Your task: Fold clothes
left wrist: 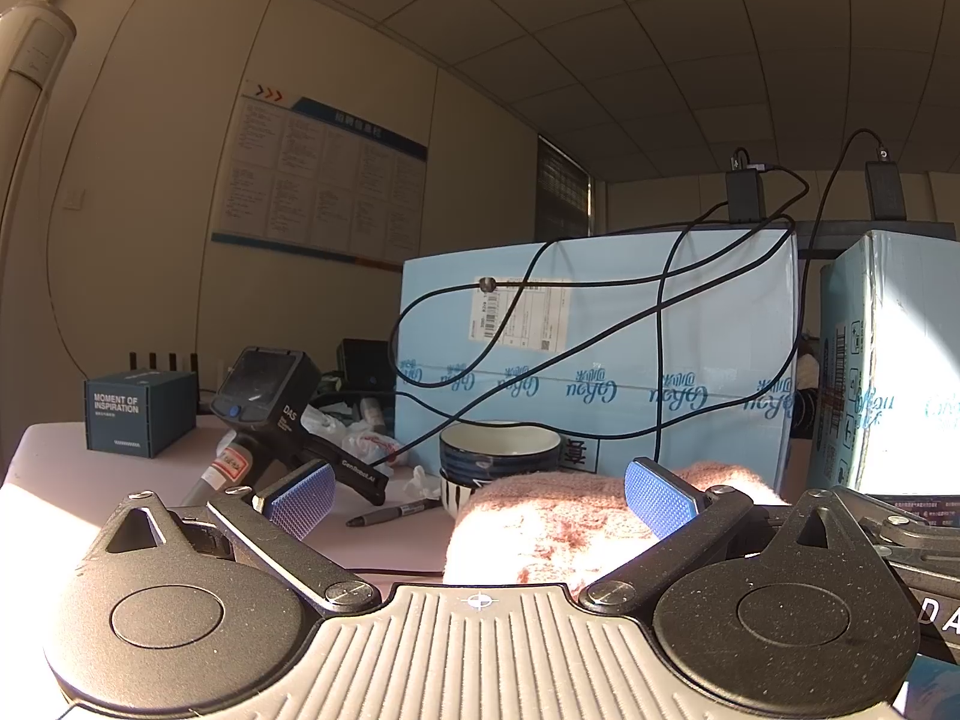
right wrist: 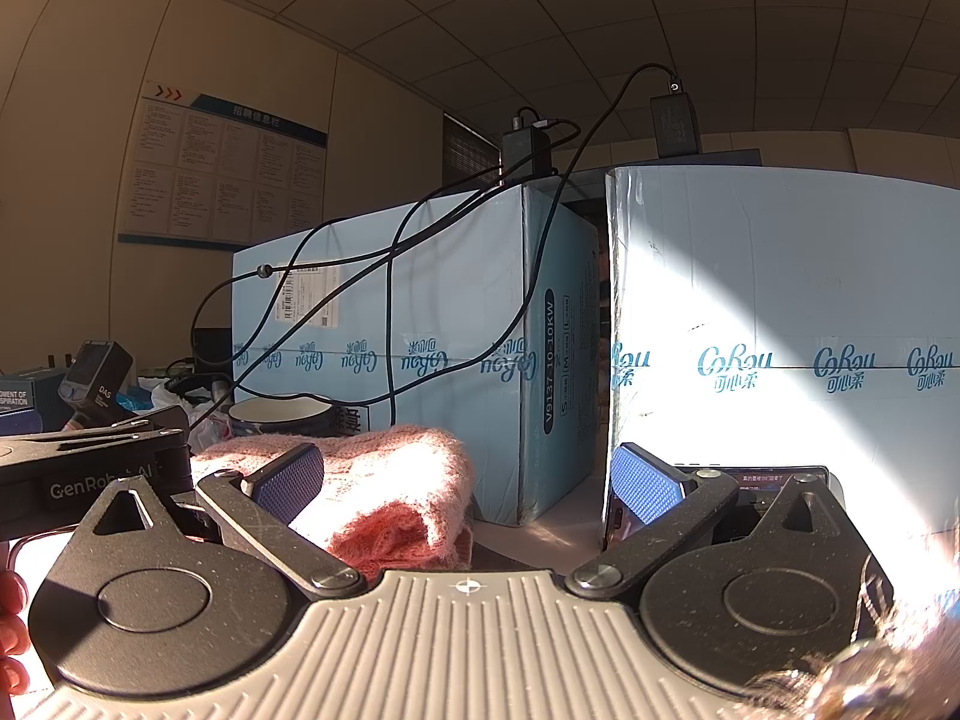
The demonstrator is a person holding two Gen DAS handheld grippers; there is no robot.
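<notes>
From the left wrist view, your left claw (left wrist: 480, 495) is spread wide with nothing between its blue pads (left wrist: 303, 497). The pink knitted garment (left wrist: 558, 525) lies bunched on the bench (left wrist: 150, 480) directly ahead and slightly to the right, its near side already reaching in between the fingers. Just behind it stand stacked bowls (left wrist: 499, 453), a black marker (left wrist: 393, 513) lies to the left of it, and a spare handheld gripper (left wrist: 270, 414) rests further left. Black cables (left wrist: 660, 360) droop down the blue carton (left wrist: 600, 354) toward the bowls. Choose a clear edge or corner of the knit, not the middle of the heap, and keep your pull low and away from the bowls and cables.

From the right wrist view, your right claw (right wrist: 468, 483) is likewise spread and empty. The garment (right wrist: 384, 480) sits ahead and left, touching the left pad (right wrist: 288, 480), its folded-over end hanging near the corner of the carton (right wrist: 420, 348). A second carton (right wrist: 780, 330) rises close on the right, with a phone-like screen (right wrist: 774, 480) at its foot. Your left tool (right wrist: 90, 468) shows at the left edge. Nothing looks folded neatly yet, so I judge you should first spread the knit flat; loose weave snags easily, so pinch a doubled edge and draw it out slowly.
</notes>
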